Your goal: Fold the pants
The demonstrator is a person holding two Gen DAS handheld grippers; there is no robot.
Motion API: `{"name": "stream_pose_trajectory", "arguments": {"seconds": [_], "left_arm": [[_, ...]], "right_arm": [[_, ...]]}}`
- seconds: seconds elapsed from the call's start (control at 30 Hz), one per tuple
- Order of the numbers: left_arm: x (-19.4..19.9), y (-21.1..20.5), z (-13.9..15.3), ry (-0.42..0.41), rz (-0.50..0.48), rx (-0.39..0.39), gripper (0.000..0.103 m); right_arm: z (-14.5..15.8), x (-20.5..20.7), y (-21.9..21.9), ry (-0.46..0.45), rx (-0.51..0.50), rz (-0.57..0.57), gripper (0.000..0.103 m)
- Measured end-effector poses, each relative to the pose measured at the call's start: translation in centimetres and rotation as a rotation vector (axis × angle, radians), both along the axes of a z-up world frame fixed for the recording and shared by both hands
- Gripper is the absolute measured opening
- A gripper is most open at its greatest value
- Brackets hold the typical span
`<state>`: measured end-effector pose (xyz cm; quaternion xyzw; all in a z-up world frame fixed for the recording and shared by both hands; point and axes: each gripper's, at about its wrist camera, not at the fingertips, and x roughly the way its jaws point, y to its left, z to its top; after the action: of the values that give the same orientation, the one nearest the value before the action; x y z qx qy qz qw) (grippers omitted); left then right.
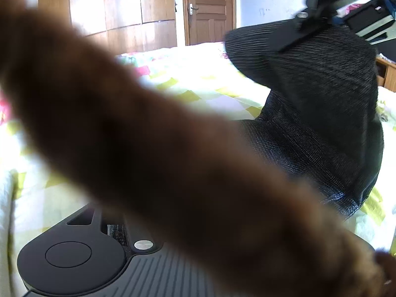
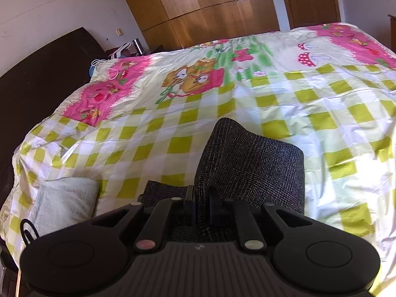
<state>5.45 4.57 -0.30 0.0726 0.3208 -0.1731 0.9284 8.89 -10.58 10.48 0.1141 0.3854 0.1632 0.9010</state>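
The pants [image 2: 247, 163] are dark grey woven cloth. In the right wrist view my right gripper [image 2: 200, 205] is shut on an edge of the pants and holds the cloth up over the bed. In the left wrist view the pants [image 1: 321, 113] hang at the right, pinched at the top by the right gripper [image 1: 299, 32], and reach down to the bed. A blurred brown shape [image 1: 153, 148], very close to the lens, crosses the left wrist view and hides my left gripper's fingers; only its black body [image 1: 74, 255] shows.
The bed [image 2: 321, 104] has a yellow-green checked cover with pink cartoon prints. A pale folded cloth [image 2: 64, 200] lies at its near left. A dark headboard [image 2: 37, 79] stands at the left. A wooden wardrobe [image 2: 210, 7] and door [image 1: 210, 10] stand behind the bed.
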Motion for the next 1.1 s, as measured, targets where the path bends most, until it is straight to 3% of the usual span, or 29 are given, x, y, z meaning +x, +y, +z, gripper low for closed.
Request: {"name": "stream_pose_trajectory", "arguments": {"seconds": [0.43,0.57,0.67,0.8,0.9,1.1], "left_arm": [[-0.5,1.2,0.5,0.024,-0.02,-0.055,0.051],[-2.5,2.3,2.6,-0.1,0.05,0.034,0.052],[-3.3,3.9,3.1,-0.119,0.105,0.015,0.053],[-2.4,5.3,1.5,-0.011,0.166,-0.029,0.051],[-1.7,5.9,0.9,0.067,0.143,-0.112,0.048],[-1.6,6.6,0.4,0.101,0.147,-0.159,0.048]], "right_arm": [[-2.6,1.2,7.7,0.037,-0.078,0.155,0.027],[-3.2,1.4,7.7,0.053,-0.073,0.151,0.027],[-3.4,1.7,7.9,0.06,-0.074,0.153,0.027],[-3.4,1.5,8.8,0.044,-0.118,0.162,0.027],[-3.5,1.4,9.8,0.04,-0.146,0.186,0.027],[-3.6,1.0,11.7,0.026,-0.189,0.238,0.027]]}}
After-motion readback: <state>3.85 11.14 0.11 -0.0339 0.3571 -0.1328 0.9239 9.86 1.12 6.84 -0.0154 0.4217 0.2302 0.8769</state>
